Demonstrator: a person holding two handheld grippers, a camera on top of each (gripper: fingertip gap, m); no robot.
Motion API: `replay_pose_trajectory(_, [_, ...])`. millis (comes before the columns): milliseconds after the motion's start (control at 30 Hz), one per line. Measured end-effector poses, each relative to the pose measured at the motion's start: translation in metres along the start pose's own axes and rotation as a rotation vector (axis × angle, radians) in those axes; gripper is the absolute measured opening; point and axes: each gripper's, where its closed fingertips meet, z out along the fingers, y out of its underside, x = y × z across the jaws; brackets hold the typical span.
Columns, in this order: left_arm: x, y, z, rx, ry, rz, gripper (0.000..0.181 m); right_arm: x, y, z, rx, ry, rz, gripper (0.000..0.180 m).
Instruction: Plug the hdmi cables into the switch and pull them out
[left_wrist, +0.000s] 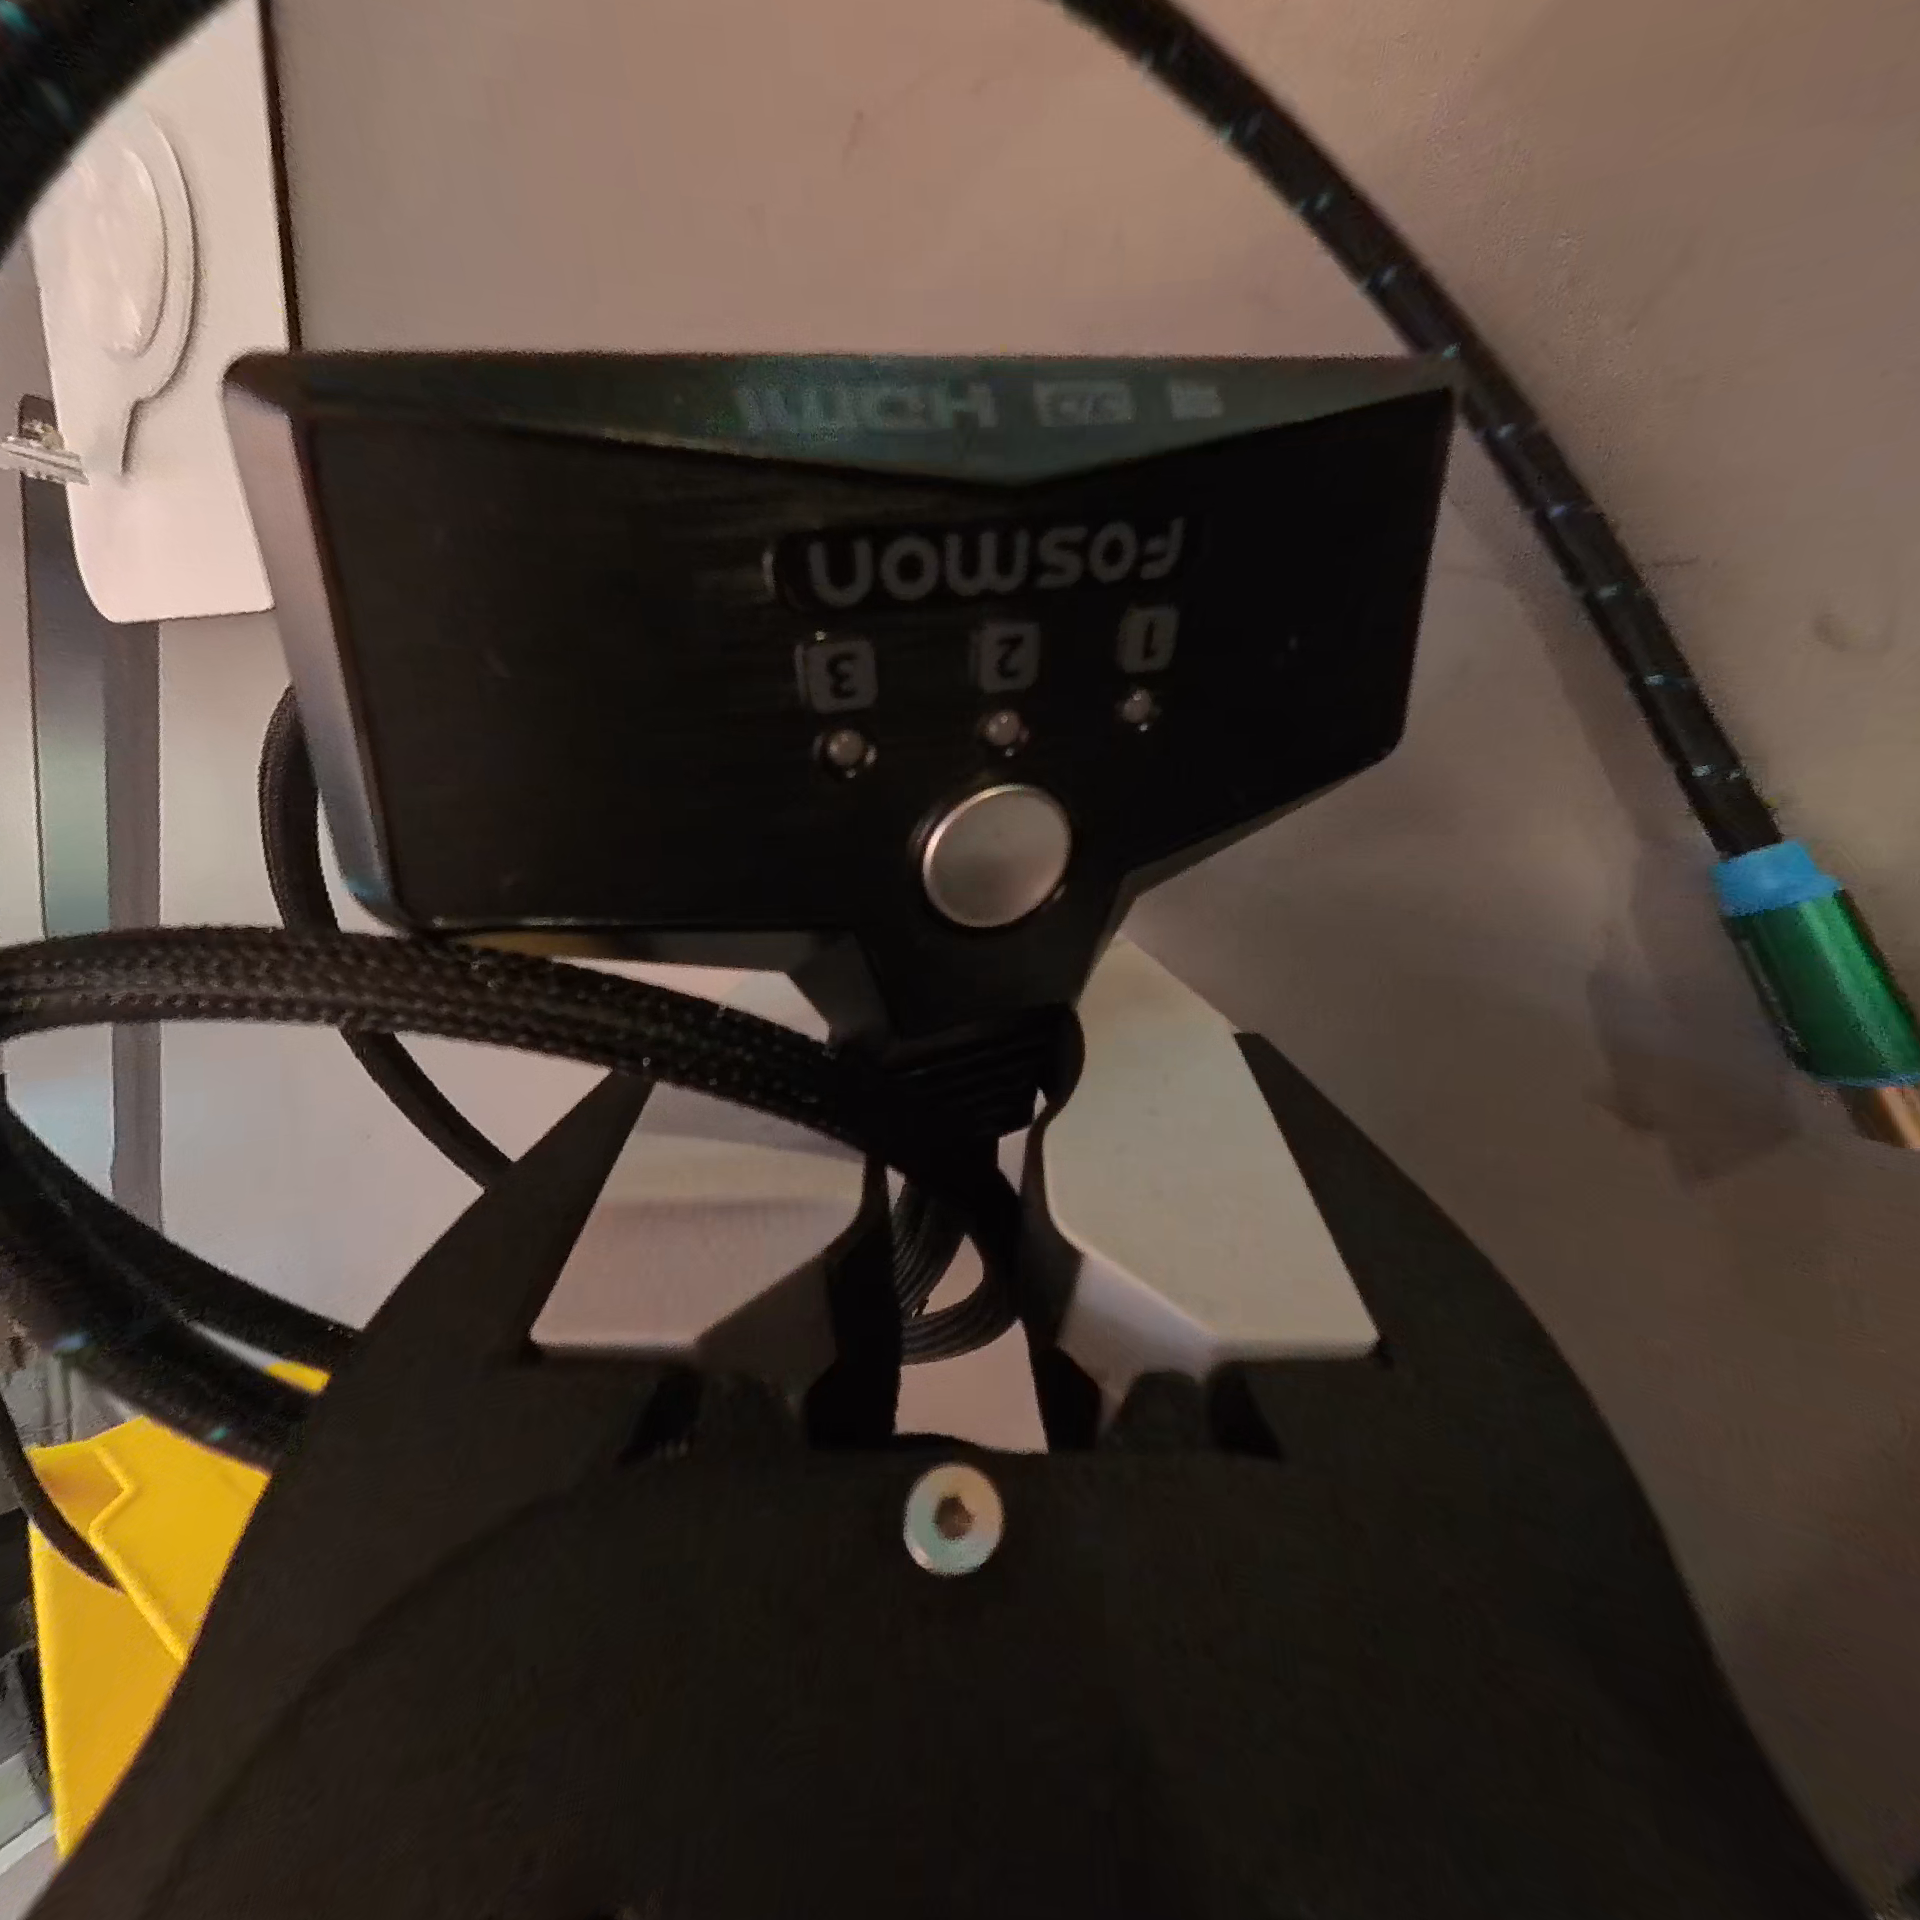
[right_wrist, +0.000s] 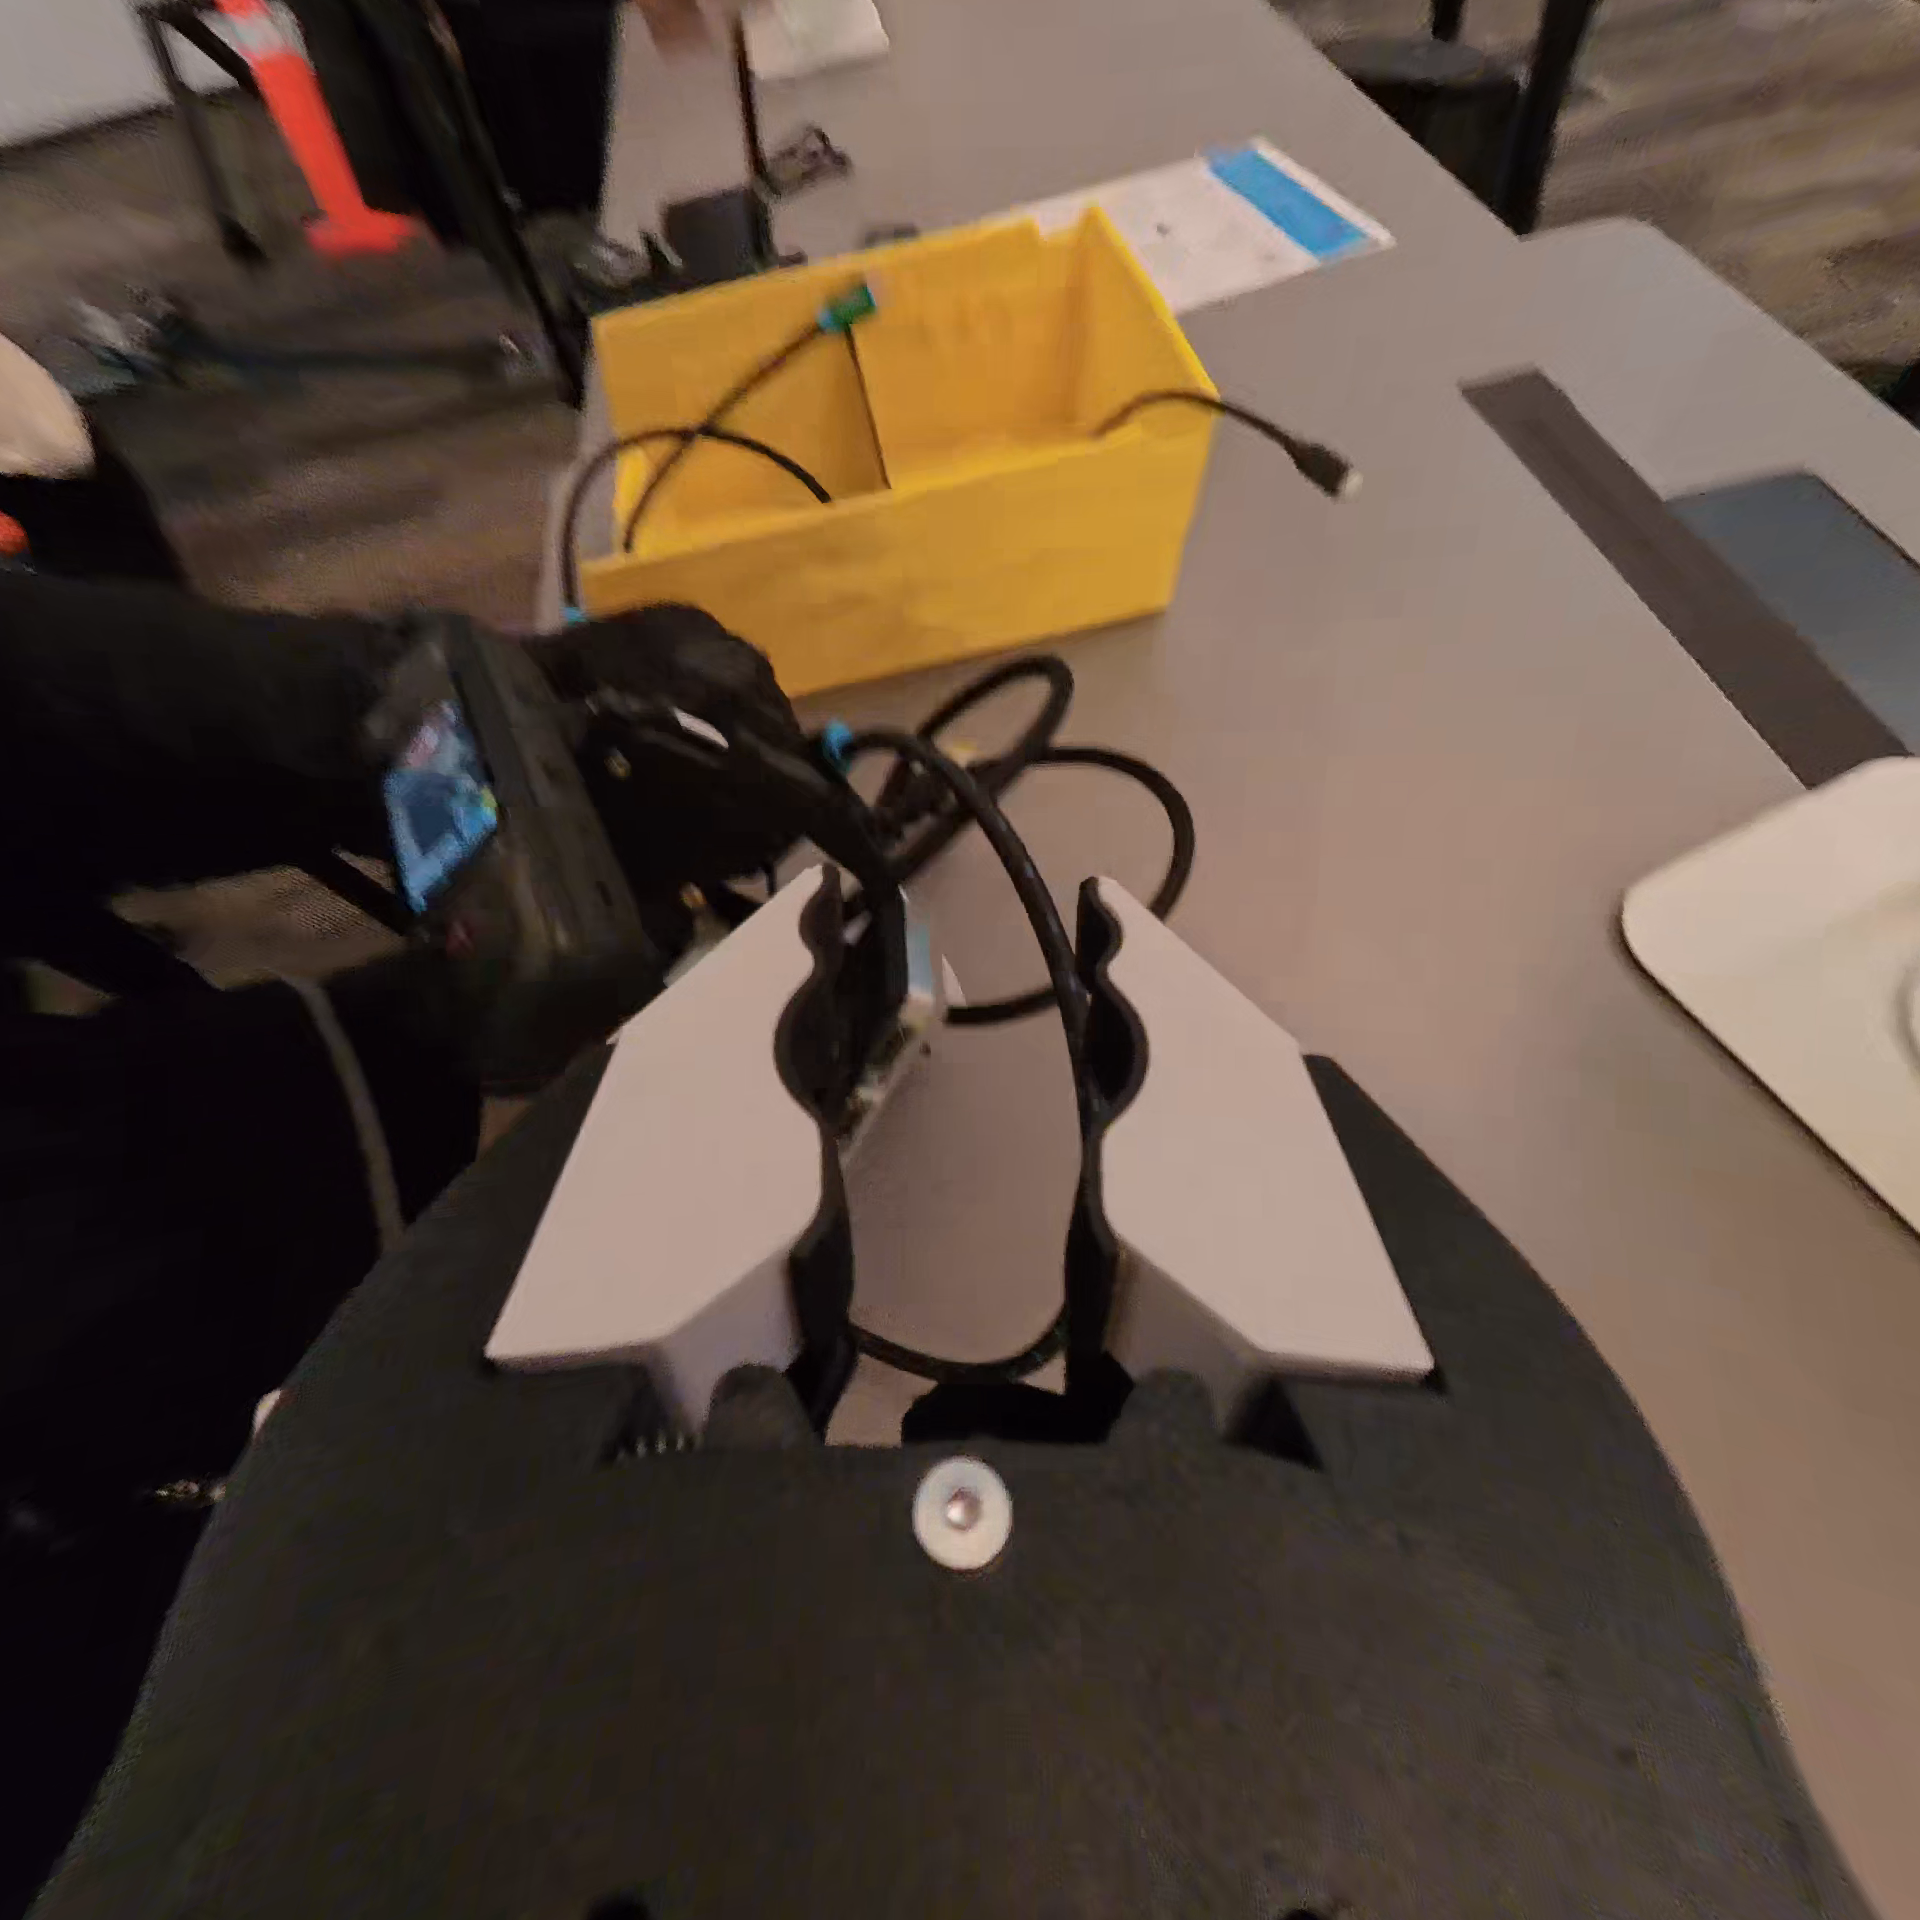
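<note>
Black left tool (left_wrist: 961, 1174) pinched shut on pigtail (left_wrist: 961, 1070) of switch (left_wrist: 831, 665), held up off bench (right_wrist: 1403, 831). Right tool (right_wrist: 956, 997) part open, black cable (right_wrist: 1023, 883) looping loosely between fingers, gripping nothing. Farther off, green-tipped plug (left_wrist: 1829, 997) dangling, yellow bin (right_wrist: 894, 582) behind. Risk: switch twisting on thin pigtail during insertion, plug missing port.

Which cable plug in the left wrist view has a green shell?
The HDMI plug at the right edge, with blue tape behind its green shell; it hangs free, apart from the switch.
</note>
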Motion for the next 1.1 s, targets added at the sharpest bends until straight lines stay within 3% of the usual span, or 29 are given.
replay_pose_trajectory(100, [0.002, -0.002, 0.001, -0.003, -0.009, 0.016, 0.015, 0.000, -0.002, 0.012, -0.084, -0.013, -0.036, 0.046])
replay_pose_trajectory(233, [0.004, -0.006, 0.000, 0.009, -0.017, 0.032, 0.015, 0.009, 0.038, 0.039, -0.285, -0.079, -0.014, 0.049])
replay_pose_trajectory(267, [0.004, -0.006, 0.000, 0.010, -0.021, 0.035, 0.015, 0.010, 0.041, 0.044, -0.277, -0.104, -0.001, 0.044])
replay_pose_trajectory(367, [0.005, -0.006, 0.000, 0.010, -0.022, 0.047, 0.015, 0.005, 0.042, 0.050, -0.209, -0.202, 0.061, 0.003])
replay_pose_trajectory(433, [0.006, -0.006, 0.001, 0.011, -0.016, 0.047, 0.015, 0.009, 0.039, 0.045, -0.175, -0.199, 0.090, 0.001])
replay_pose_trajectory(600, [0.010, -0.003, 0.006, 0.011, 0.021, 0.020, 0.015, 0.032, 0.002, 0.004, -0.066, -0.036, 0.004, 0.000])
replay_pose_trajectory(833, [-0.005, 0.011, 0.005, -0.007, 0.034, -0.092, 0.015, 0.049, -0.060, -0.083, -0.059, 0.462, -0.458, 0.000])
replay_pose_trajectory(933, [-0.009, 0.017, 0.007, -0.021, 0.045, -0.139, 0.015, 0.044, -0.042, -0.086, -0.136, 0.571, -0.578, 0.000])
replay_pose_trajectory(1100, [-0.007, 0.024, 0.011, -0.040, 0.061, -0.165, 0.015, 0.021, 0.044, -0.050, -0.270, 0.547, -0.675, 0.000])
